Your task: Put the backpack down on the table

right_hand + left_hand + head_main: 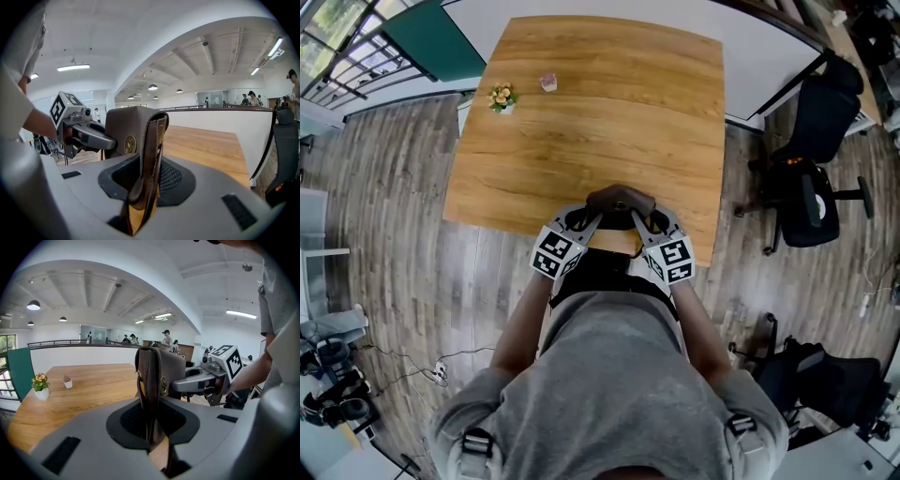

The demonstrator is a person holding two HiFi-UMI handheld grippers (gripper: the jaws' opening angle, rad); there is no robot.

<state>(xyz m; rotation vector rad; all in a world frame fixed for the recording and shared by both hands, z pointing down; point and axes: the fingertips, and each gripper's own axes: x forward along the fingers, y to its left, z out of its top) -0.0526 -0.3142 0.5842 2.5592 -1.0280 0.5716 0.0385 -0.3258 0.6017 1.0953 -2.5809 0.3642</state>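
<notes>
A brown leather backpack (622,199) hangs upright over the near edge of the wooden table (581,122), held between both grippers. My left gripper (585,225) is shut on its left side strap, and my right gripper (649,225) is shut on the right one. In the left gripper view the backpack (160,373) with a brass emblem rises from the jaws of the left gripper (152,427), and the right gripper (201,380) clamps its far side. In the right gripper view the backpack (129,131) fills the jaws of the right gripper (145,187), with the left gripper (82,131) behind it.
A small flower pot (501,97) and a tiny pink pot (548,82) stand at the table's far left. Black office chairs (811,178) stand to the right of the table. A white partition (750,56) runs behind it. People stand far off (166,338).
</notes>
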